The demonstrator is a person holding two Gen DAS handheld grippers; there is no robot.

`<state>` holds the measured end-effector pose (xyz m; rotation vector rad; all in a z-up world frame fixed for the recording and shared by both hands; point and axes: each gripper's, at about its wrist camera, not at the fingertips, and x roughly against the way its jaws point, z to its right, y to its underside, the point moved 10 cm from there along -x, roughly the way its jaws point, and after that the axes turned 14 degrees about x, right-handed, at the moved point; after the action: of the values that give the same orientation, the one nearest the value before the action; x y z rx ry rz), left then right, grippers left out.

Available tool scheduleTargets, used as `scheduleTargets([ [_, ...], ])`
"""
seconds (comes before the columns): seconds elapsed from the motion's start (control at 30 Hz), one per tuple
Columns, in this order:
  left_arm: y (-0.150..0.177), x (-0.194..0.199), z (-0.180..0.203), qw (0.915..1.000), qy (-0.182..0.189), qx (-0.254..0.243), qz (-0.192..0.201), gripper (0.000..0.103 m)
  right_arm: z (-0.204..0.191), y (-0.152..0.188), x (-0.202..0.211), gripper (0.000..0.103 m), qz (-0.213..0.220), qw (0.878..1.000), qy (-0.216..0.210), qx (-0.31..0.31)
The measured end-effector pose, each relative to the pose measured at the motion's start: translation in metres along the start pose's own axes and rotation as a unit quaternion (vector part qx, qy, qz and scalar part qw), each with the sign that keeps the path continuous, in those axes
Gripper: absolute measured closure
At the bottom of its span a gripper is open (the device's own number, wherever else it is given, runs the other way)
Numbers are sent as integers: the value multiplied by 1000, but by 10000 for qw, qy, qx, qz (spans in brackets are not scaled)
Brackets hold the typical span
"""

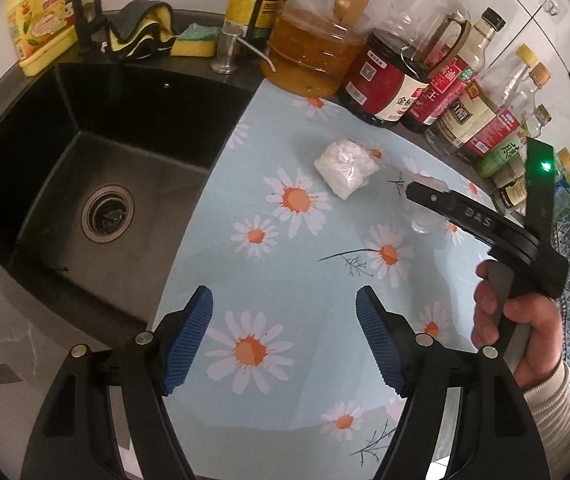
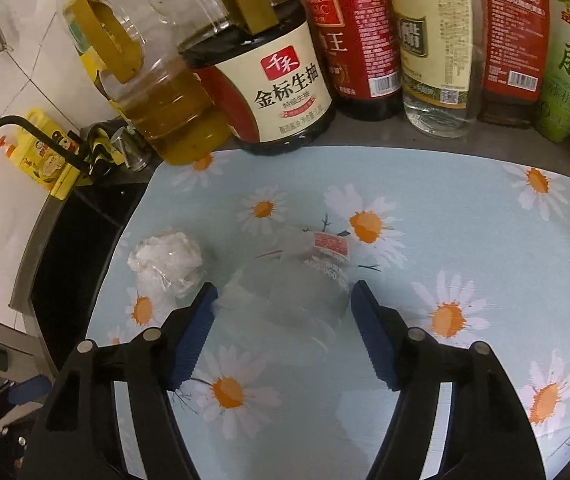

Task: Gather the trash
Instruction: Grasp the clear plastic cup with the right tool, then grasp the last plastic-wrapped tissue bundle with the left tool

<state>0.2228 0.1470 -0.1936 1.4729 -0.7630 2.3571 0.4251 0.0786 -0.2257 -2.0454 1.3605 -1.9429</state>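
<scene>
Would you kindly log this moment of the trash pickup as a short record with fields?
surface: daisy-print mat beside a black sink
trash 1: clear plastic wrapper, between the right gripper pads, which appear to touch its edges
trash 2: white crumpled bag, lying free on the mat
left gripper: open, empty, above the mat
backdrop: sauce and oil bottles along the wall

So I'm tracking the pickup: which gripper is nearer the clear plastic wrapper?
Right. The right gripper has the clear plastic wrapper between its jaws; the left gripper hovers apart over bare daisy mat, nearer the sink.
</scene>
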Motion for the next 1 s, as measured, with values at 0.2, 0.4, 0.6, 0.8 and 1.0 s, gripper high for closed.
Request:
scheduleTargets([
  [0.2,-12,-13,20,9997,9,-239,-68,31,9,5,34,35,280,9995,-23,174],
  [0.4,-30,-32,39,9989,-36,-446,-134,31,15,27,56,35,318,9987,-345,206],
  [0.6,-47,-52,66,9960,-142,-872,-113,31,28,44,73,35,323,9986,-404,126],
  [0.8,-64,-72,81,9929,-333,-1138,-100,31,49,52,90,35,443,9983,-363,42],
  [1.0,-74,-99,80,9910,-536,-1202,-234,31,63,51,100,35,605,9972,-404,-160],
])
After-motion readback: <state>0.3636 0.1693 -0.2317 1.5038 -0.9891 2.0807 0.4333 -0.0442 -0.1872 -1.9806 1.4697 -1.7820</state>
